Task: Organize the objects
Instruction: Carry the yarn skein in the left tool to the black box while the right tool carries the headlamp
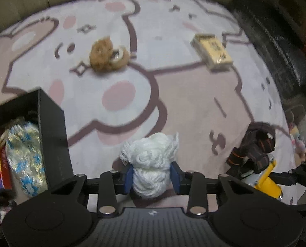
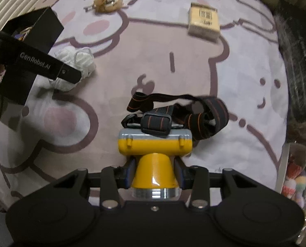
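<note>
Left gripper (image 1: 153, 178) clamps the pouf (image 1: 150, 164), box (image 1: 50, 127) beside; right gripper (image 2: 154, 174) clamps the headlamp (image 2: 155, 154) lengthwise.

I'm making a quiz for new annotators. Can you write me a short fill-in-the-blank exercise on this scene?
1. The left hand-held gripper is shut on a fluffy ____ bundle.
2. The right hand-held gripper is shut on a yellow ____ with a striped strap.
3. The black box lies to the ____ of the bundle in the left wrist view.

Missing words: white; headlamp; left
</note>
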`<state>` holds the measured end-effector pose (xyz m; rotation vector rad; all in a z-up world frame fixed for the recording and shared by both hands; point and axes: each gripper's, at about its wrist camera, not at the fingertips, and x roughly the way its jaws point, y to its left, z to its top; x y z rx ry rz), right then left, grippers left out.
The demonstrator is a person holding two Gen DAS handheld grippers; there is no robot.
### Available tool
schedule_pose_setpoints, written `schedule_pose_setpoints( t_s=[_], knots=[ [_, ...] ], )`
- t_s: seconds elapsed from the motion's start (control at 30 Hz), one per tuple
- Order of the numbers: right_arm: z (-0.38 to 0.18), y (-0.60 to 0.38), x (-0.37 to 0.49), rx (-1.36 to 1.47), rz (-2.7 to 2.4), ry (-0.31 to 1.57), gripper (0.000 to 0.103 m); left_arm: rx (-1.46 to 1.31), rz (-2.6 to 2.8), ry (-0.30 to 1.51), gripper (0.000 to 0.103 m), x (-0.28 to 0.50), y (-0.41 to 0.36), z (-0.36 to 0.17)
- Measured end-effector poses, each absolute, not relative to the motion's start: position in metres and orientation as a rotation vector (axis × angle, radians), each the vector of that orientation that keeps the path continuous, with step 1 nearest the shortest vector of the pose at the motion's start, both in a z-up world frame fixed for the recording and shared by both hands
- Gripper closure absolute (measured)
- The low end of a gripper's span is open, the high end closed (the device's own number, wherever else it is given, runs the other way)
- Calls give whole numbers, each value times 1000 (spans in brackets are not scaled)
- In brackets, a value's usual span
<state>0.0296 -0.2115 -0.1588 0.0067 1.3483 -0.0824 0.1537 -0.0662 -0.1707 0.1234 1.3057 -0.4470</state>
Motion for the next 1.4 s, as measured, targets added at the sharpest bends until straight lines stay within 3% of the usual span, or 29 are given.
schedule_pose_setpoints(
  t_s=[0.63, 1.4],
  knots=[
    [-74, -200, 41, 23, -178, 916, 62, 17, -427, 1024, 65, 131, -34, -87],
    [-30, -161, 50, 84, -234, 795, 62, 25, -303, 824, 65, 94, 31, -34]
  ],
)
